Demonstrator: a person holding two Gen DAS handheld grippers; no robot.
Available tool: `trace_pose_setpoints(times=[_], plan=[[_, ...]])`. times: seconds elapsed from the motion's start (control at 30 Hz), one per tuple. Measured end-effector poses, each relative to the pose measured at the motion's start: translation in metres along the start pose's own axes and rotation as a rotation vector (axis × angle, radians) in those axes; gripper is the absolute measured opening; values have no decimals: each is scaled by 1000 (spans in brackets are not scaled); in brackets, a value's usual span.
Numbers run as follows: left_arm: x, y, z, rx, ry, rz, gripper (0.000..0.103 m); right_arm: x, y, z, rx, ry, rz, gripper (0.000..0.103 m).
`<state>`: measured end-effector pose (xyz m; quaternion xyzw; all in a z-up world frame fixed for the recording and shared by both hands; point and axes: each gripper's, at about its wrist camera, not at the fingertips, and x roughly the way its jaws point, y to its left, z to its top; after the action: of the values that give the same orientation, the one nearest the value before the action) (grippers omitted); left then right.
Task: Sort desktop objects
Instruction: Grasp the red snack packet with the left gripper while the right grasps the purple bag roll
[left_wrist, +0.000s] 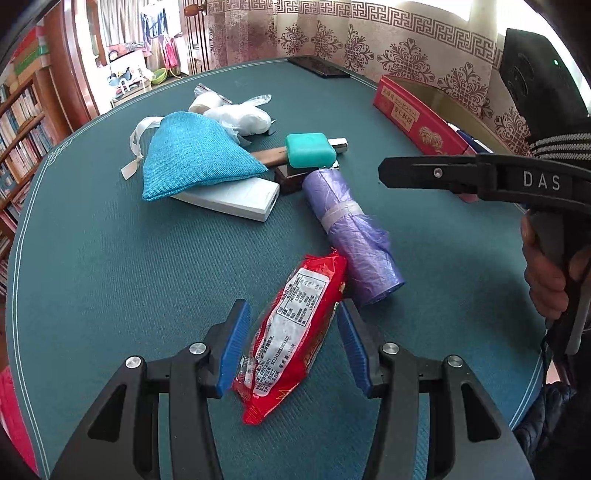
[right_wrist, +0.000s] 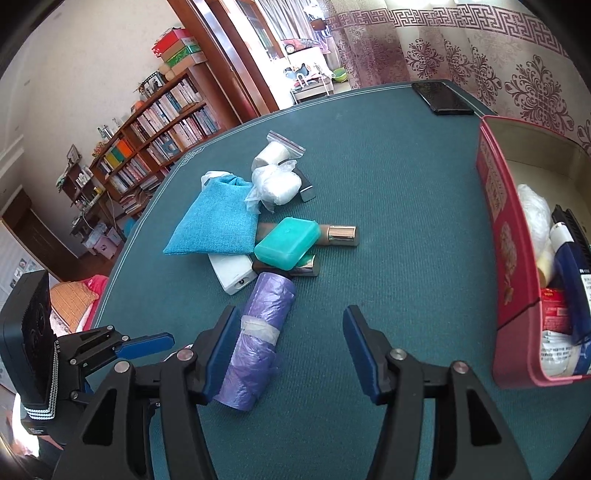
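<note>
Teal cloth-covered table (left_wrist: 110, 288) before patterned curtains, bookshelves (right_wrist: 155, 144) far left. "DAS" lettered on right gripper (right_wrist: 288, 354) in left wrist view. Red snack packet (left_wrist: 291, 336), white printed label up, small print unreadable, lying between spread pads of left gripper (left_wrist: 290, 345), ungripped. Purple bag roll (right_wrist: 255, 339), banded white, just beside right gripper's left pad, jaws apart, nothing held. Farther off: blue pouch (left_wrist: 195, 162), teal case (right_wrist: 288, 243), white power bank (left_wrist: 236, 197). Red tin (right_wrist: 509, 258) right, Chinese characters, partly filled. Black phone (right_wrist: 441, 98) at far edge.
</note>
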<state>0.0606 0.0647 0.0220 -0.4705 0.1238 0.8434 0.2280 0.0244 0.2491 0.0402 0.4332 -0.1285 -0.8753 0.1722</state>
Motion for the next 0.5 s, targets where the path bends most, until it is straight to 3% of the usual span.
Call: trace_pose_setpoints(times=[0.17, 0.43, 0.5], plan=[[6, -4, -7, 44, 9, 33, 53, 5, 4, -1, -2, 14, 1, 63], [13, 13, -3, -45, 14, -41, 52, 11, 10, -4, -3, 34, 7, 64], [12, 12, -3, -49, 7, -44, 43, 14, 11, -4, -1, 42, 6, 65]])
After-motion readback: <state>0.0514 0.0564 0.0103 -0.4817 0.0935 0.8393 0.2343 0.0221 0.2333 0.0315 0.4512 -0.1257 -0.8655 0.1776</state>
